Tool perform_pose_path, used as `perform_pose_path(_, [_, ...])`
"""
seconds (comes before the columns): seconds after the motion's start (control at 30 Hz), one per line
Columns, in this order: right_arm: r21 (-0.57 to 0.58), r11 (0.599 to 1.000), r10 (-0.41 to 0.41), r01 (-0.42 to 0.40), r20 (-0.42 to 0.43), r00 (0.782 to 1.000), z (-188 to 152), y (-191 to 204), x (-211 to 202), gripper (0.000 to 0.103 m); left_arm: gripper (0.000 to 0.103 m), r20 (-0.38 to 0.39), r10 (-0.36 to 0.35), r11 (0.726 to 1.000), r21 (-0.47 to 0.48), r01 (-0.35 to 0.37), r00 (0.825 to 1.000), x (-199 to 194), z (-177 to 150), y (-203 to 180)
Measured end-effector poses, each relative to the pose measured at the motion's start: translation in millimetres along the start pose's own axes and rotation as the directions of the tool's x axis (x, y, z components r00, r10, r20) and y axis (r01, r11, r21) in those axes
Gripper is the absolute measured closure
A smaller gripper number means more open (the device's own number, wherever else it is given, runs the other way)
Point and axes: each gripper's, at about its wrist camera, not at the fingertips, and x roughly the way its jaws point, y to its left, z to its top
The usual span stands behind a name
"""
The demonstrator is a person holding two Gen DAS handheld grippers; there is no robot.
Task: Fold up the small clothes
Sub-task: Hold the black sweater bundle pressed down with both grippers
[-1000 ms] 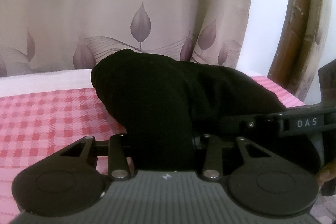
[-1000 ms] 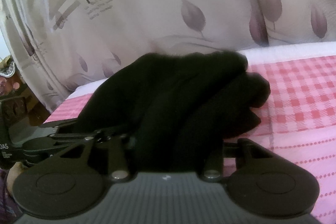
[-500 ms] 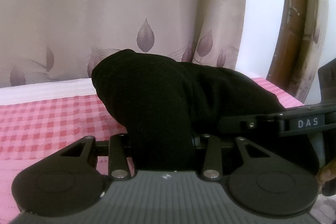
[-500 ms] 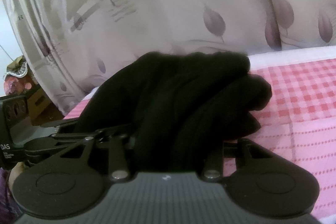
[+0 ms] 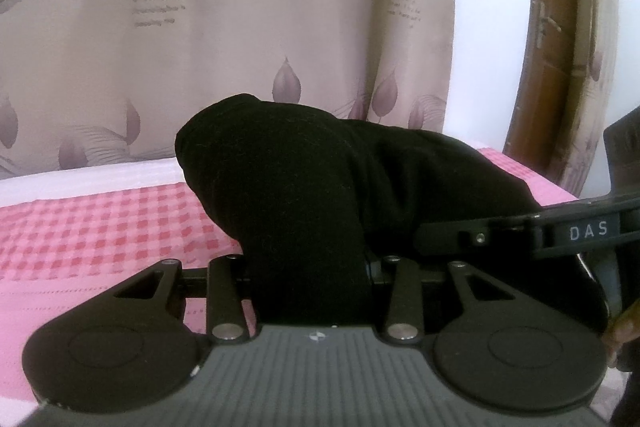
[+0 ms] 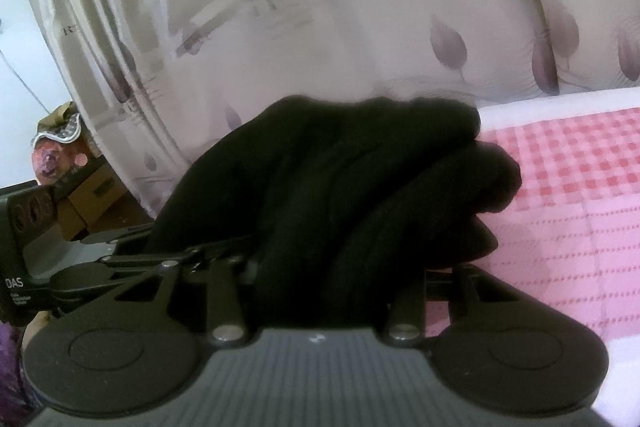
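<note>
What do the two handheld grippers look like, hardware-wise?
Both match: the left gripper and right gripper have matte black linkage arms on silver pivot pins, two round black discs and a ribbed grey base plate. Each shows white "DAS" lettering in the other's view.

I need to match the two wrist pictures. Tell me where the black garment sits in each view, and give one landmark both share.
Left wrist: the black garment fills the centre, bunched between the left gripper's jaws and running right.
Right wrist: it fills the centre, bunched in folds in the right gripper, trailing left.
Shared landmark: the pink checked cloth, left of the garment in the left view, right of it in the right.
</note>
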Motion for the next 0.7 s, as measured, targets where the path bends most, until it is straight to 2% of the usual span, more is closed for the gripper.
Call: perform_pose_path(0.7, [0.005, 0.999, 0.033, -0.033, -0.007, 0.999, -43, 50, -25, 0.059, 0.062, 0.000, 0.022, 1.000, -0.007, -0.022, 1.000, -69, -36, -4])
